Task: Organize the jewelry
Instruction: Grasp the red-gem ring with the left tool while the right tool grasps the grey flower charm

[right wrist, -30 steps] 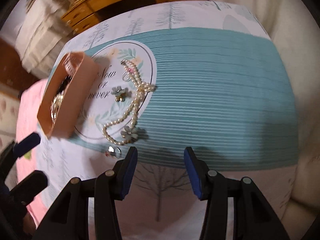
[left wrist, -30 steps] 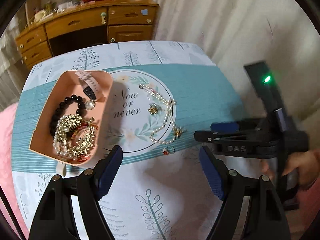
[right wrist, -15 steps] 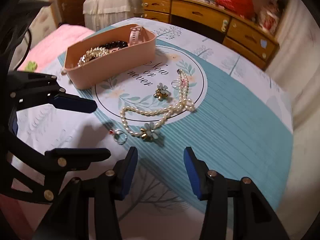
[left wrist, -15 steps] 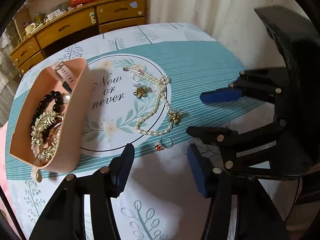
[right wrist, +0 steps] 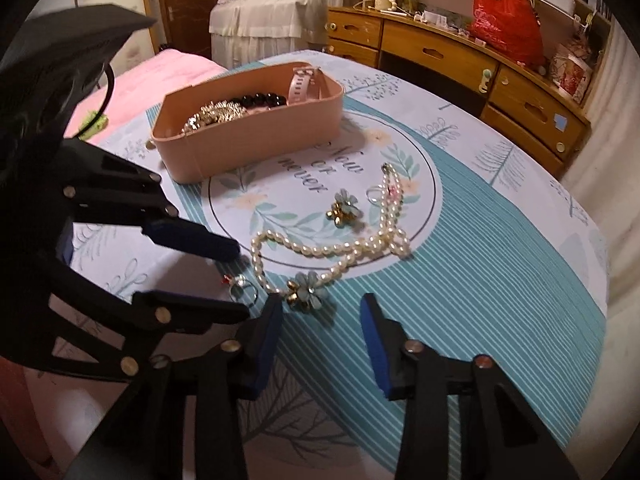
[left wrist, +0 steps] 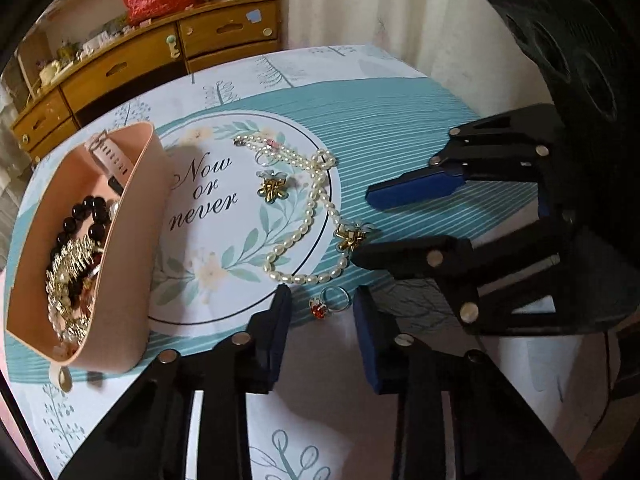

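While its jaws were closing, the left gripper (left wrist: 322,312) straddled the ring (left wrist: 329,305) on the tablecloth (left wrist: 400,120) without pinching it; the right gripper (right wrist: 320,328), also narrowing, held nothing near the flower earring (right wrist: 306,296).

The pink tray's (left wrist: 132,248) near wall hides part of its tangled jewelry (left wrist: 70,276); the watch strap (left wrist: 108,156) is half hidden; clutter on the far dresser (right wrist: 444,52) is too small to tell

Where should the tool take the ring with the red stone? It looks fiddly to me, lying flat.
Grip the ring across its thin silver band, coming down from above. It lies flat on the tablecloth, red stone to one side, so only the hoop's edges offer opposing faces. The left tool already straddles it, pads apparently not touching.
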Action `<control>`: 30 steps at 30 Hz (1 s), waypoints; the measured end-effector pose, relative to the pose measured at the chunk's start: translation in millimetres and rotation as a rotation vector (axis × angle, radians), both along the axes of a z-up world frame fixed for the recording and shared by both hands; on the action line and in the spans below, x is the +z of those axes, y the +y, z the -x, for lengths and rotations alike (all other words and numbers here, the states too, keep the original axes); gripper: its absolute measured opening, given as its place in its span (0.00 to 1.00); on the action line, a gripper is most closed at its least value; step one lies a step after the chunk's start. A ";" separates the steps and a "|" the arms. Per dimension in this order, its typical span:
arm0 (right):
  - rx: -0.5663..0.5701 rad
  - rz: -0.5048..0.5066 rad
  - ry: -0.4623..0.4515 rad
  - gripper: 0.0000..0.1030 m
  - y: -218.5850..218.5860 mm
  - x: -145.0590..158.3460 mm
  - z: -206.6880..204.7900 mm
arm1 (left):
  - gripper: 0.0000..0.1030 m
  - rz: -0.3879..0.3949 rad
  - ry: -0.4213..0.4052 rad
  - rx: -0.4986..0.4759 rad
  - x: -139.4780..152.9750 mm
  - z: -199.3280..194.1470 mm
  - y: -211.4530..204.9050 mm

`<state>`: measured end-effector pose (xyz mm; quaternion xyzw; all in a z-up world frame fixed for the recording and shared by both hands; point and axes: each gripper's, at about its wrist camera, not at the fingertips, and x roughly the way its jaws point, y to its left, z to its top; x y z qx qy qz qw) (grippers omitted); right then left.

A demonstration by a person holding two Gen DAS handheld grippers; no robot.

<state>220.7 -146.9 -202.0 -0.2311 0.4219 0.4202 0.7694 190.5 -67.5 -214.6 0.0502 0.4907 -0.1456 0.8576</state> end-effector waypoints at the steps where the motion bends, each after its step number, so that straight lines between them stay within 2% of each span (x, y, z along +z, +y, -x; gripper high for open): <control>1: 0.003 -0.001 0.001 0.30 0.9 -0.8 -0.9 | 0.17 -0.009 -0.008 -0.003 0.0 0.6 -0.7; 5: 0.013 -0.008 0.022 0.21 3.5 -2.9 -3.6 | 0.15 -0.008 -0.012 0.002 0.1 0.6 -0.5; 10: 0.009 -0.023 0.033 0.17 2.8 -2.3 -4.8 | 0.13 0.001 -0.010 0.010 0.0 0.3 -1.1; 13: -0.006 -0.031 0.041 0.17 1.1 -1.2 -5.9 | 0.08 0.027 0.003 0.018 0.1 0.2 0.6; 16: -0.011 -0.045 0.046 0.17 -0.4 0.2 -6.1 | 0.06 0.032 0.007 0.009 1.1 1.6 -0.1; 30: -0.110 -0.134 0.099 0.17 5.1 14.7 -9.7 | 0.06 0.054 -0.010 0.028 13.6 17.4 16.8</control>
